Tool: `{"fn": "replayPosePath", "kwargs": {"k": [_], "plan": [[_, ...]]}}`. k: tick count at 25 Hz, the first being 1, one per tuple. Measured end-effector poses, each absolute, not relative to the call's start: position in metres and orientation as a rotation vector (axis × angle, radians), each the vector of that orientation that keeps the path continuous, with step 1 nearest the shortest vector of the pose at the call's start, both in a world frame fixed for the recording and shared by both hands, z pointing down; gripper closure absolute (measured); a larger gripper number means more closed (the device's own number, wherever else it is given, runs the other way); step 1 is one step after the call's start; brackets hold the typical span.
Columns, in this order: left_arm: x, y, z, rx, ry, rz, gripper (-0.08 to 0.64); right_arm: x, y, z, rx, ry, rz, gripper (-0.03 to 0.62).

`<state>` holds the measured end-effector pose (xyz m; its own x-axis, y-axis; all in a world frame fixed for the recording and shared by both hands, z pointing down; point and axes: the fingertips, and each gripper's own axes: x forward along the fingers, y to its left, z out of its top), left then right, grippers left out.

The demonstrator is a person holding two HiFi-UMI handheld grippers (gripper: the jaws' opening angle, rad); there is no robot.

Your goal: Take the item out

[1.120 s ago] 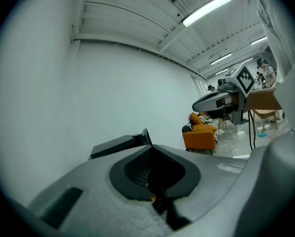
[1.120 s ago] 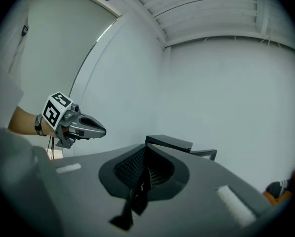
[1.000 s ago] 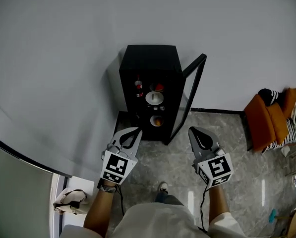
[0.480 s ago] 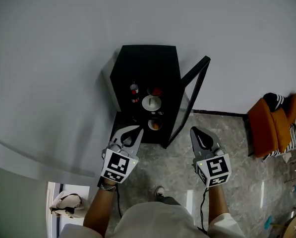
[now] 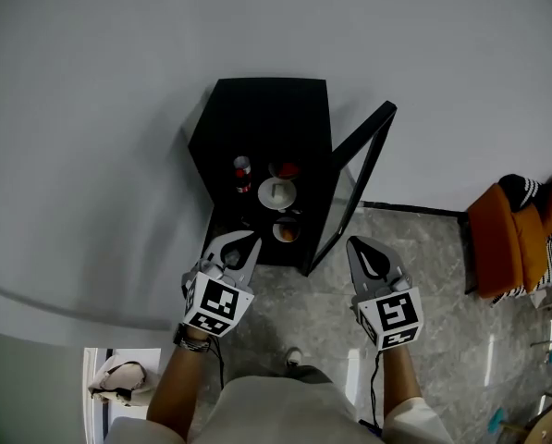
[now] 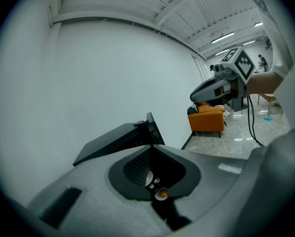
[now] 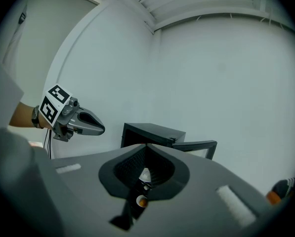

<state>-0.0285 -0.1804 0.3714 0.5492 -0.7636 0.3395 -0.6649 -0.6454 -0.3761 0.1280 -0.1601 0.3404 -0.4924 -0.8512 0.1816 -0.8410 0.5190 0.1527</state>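
Observation:
A black cabinet (image 5: 266, 109) stands against the wall with its glass door (image 5: 354, 188) swung open to the right. On its shelves I see a red-topped can (image 5: 242, 169), a white dish (image 5: 276, 192), a red item (image 5: 288, 168) and an orange item (image 5: 286, 232) in a bowl. My left gripper (image 5: 252, 239) hovers before the cabinet's lower left. Its jaws are just opening, with the tips still together and nothing between them. My right gripper (image 5: 357, 243) is shut and empty, in front of the door's edge. Through the jaw gap the right gripper view shows the dish (image 7: 145, 174) and the orange item (image 7: 143, 200).
An orange armchair (image 5: 511, 234) with striped cloth sits at the right, on the marble floor (image 5: 442, 285). A pale bag (image 5: 114, 377) lies at lower left behind a curved partition. The person's shoe (image 5: 294, 356) is just behind the grippers.
The head view has swung, so the cabinet now sits further left and looks larger. Both grippers have drifted slightly left and stay level in front of the cabinet.

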Motion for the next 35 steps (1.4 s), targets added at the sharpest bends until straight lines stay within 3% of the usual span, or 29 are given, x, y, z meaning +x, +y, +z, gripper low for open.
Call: {"fn": "replayPosePath", "kwargs": {"k": [13, 35], "plan": [[-0.022, -0.271, 0.455, -2.477, 0.973, -1.023, 0.449, 0.114, -0.215, 0.387, 1.443, -2.454, 0.015, 0.586], [-0.017, -0.415, 0.651, -2.317, 0.547, -1.328, 0.413, 0.092, -0.294, 0.493, 1.585, -2.252, 0.318, 0.586]]}}
